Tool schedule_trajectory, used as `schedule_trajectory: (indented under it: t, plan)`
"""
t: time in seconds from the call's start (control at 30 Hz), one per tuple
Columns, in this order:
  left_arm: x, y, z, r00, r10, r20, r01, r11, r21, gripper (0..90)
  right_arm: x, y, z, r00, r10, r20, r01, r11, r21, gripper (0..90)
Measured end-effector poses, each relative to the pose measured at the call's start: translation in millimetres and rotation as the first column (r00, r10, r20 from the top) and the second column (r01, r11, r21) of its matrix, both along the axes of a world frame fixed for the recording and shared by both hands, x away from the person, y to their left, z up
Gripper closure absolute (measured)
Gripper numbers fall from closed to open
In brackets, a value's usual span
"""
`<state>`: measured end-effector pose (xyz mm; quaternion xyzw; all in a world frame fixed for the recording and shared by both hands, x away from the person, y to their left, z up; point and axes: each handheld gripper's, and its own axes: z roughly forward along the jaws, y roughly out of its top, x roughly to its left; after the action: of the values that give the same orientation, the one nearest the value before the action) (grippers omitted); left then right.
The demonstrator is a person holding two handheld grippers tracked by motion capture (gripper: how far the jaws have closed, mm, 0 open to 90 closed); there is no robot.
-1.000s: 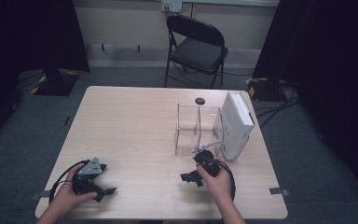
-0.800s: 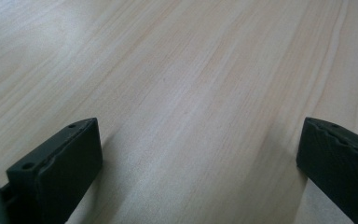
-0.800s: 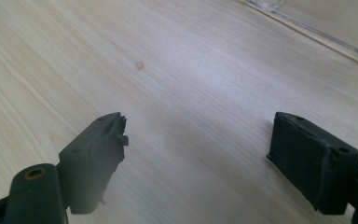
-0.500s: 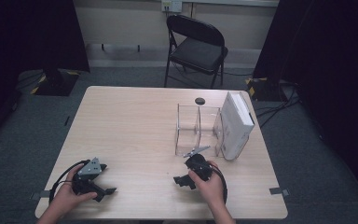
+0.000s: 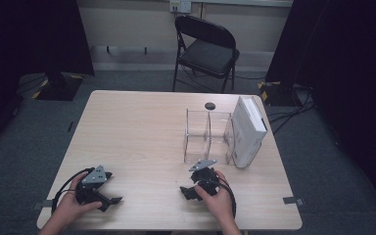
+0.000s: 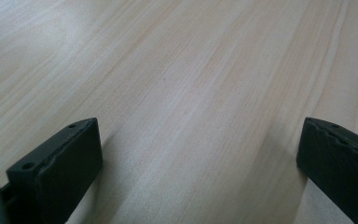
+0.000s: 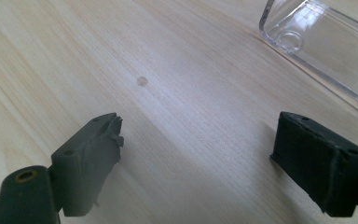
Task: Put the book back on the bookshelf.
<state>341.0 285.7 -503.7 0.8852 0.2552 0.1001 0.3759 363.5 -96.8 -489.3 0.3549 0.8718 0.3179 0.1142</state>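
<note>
I see the clear plastic organizer (image 5: 209, 136) standing upright on the right half of the desk (image 5: 137, 142), toward the far side. It is transparent, open at the top, and split by a thin wall into compartments that look empty. Its right side sits just beside the white box (image 5: 247, 131). My right gripper view catches one rounded, glossy corner (image 7: 289, 32) resting flat on the wood.
</note>
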Motion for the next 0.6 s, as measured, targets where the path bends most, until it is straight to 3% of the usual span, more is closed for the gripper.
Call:
schedule_trajectory:
  t: [0.13,0.6]
  plan:
    - [-0.1,0.1,0.1,1.0000,0.001,-0.002,-0.001,1.0000,0.002,0.0,-4.1,0.3,-2.8,0.9993,0.000,0.036,0.000,1.0000,-0.005,13.3]
    - [-0.2,0.1,0.1,1.0000,0.001,-0.002,-0.001,1.0000,0.002,0.0,-12.2,-4.0,-11.9,0.9937,-0.031,0.108,0.023,0.9971,0.073,12.6]
